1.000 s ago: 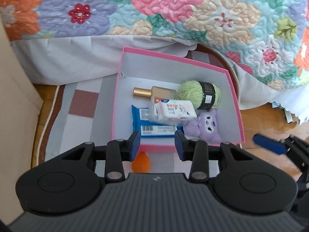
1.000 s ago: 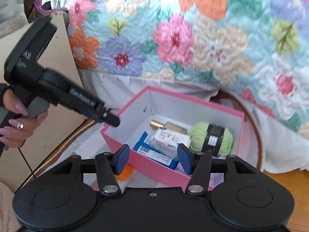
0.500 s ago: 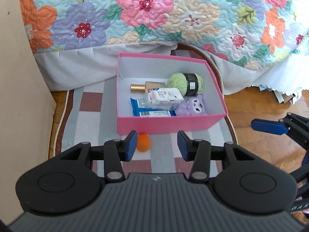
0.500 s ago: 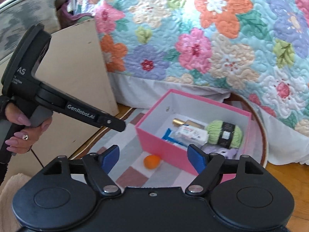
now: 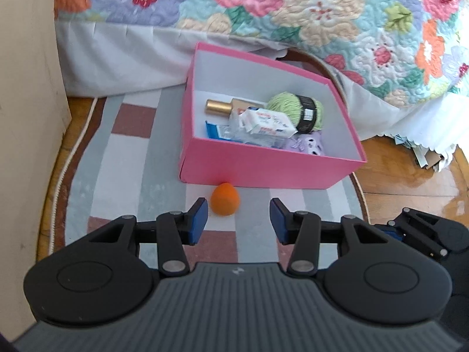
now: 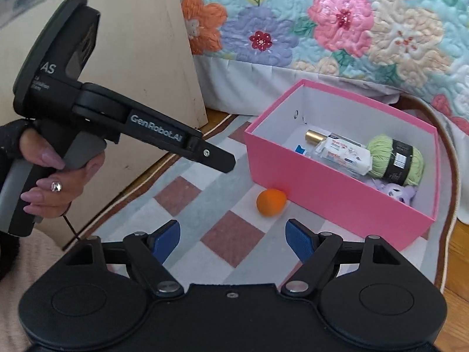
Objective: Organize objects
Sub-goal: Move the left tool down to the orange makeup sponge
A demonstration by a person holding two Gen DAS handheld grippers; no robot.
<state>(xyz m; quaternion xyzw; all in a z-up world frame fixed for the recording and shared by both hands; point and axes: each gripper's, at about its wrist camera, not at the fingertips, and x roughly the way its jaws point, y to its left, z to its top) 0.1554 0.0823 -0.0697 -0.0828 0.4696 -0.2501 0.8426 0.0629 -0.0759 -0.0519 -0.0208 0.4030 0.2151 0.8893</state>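
The orange sponge (image 5: 225,199) is lying on the rug (image 5: 123,158), touching the pink box (image 5: 263,167) at its 6 o'clock wall. Left tongs (image 5: 236,220) and right tongs (image 6: 233,239) are both gaping apart, empty. It is probably feeling light, soft, squashy; pinching gently across its fat middle is looking best.
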